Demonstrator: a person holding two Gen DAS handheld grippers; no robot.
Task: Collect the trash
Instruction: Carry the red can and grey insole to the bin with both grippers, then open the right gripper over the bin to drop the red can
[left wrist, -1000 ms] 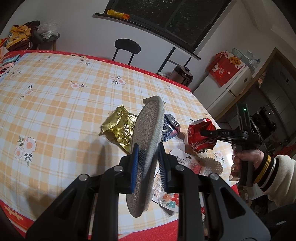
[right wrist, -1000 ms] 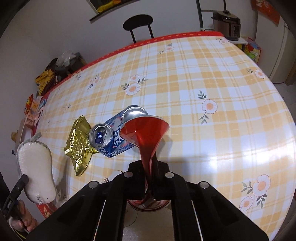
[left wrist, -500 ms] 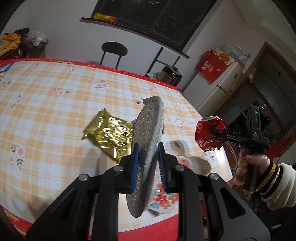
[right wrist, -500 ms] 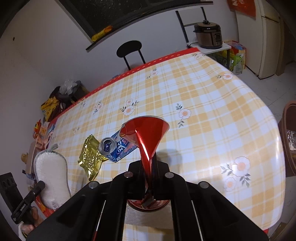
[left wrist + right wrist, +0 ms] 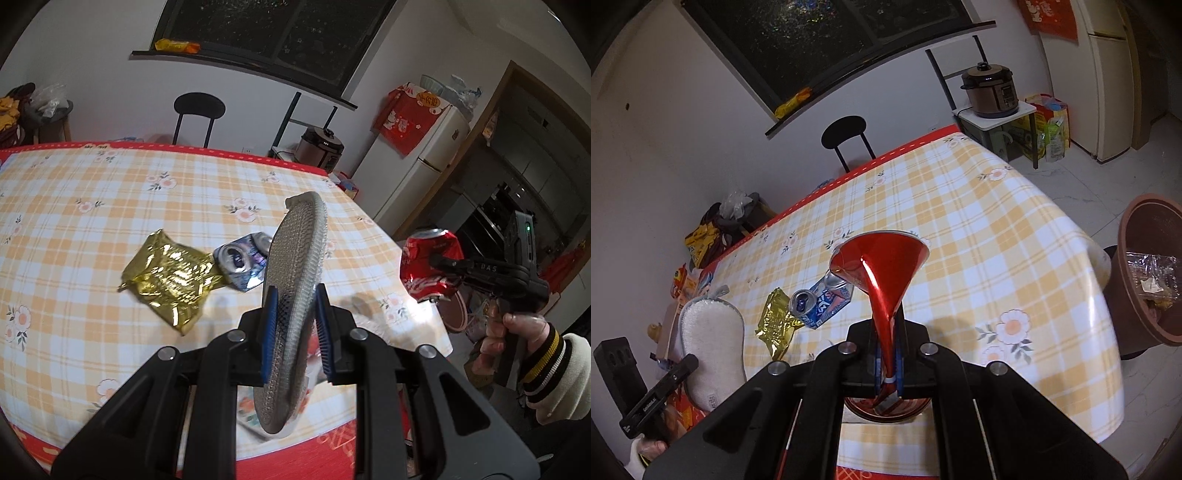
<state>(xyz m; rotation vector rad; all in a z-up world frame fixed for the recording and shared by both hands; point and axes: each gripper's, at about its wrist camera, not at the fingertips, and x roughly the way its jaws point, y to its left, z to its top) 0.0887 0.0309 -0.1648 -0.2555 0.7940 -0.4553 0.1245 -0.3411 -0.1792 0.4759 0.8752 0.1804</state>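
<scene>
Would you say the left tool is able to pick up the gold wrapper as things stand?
Probably not yet. The path to the gold wrapper looks open, but the left tool is shut on an insole, so it has no free grip until that is dropped.

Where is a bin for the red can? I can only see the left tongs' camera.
Observer: A brown bin stands on the floor just past the table edge, to the right of the red can.
Operator: Is anything in it?
Observer: Yes, crumpled clear plastic lies inside.
Operator: What does the other side of the grey insole look like?
Observer: That side of the insole is white and fluffy.
</scene>
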